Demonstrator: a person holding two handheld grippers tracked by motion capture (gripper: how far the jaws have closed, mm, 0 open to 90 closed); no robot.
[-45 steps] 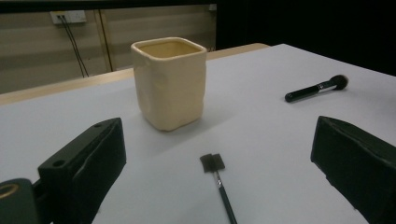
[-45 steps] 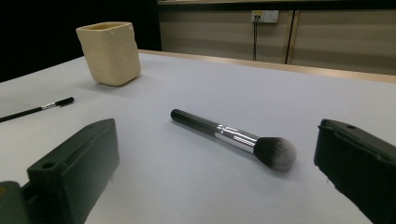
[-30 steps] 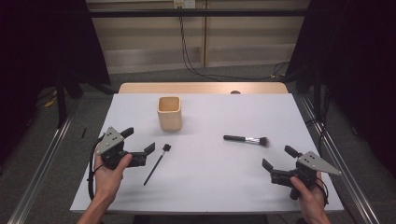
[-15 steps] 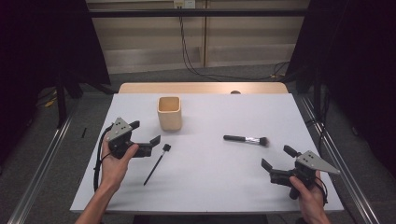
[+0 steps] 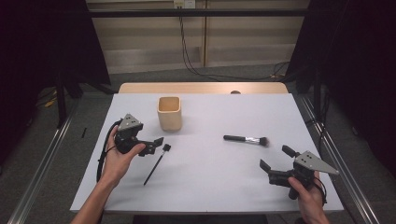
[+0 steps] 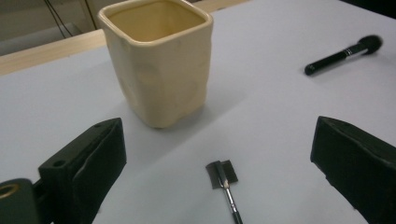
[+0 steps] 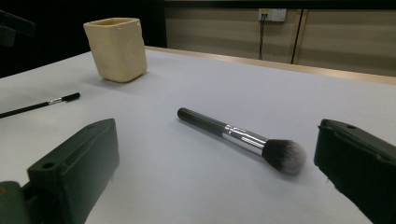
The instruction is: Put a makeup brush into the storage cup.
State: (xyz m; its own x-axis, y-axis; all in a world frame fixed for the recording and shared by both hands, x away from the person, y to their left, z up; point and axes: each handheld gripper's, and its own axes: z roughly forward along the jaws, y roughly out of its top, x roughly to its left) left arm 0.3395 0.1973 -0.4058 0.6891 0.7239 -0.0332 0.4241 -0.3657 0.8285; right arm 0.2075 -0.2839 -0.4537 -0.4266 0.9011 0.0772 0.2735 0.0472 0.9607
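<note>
Your left gripper (image 5: pixel 156 144) has moved up close to the thin brush (image 5: pixel 155 164) lying near the cup (image 5: pixel 169 113), jaws wide apart, ready to grab it, while your right gripper (image 5: pixel 276 164) waits open.

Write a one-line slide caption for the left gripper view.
Open left gripper poised over a thin brush beside a cream cup.

Lighting is even and moderate over the bench (image 5: pixel 210 177); the surroundings left and right fall into near-black. Shadows are soft and short, as under the cup (image 6: pixel 159 60) on its near side. No glare noted. In both gripper views the near black jaws are blurred, and the far background is soft.
</note>
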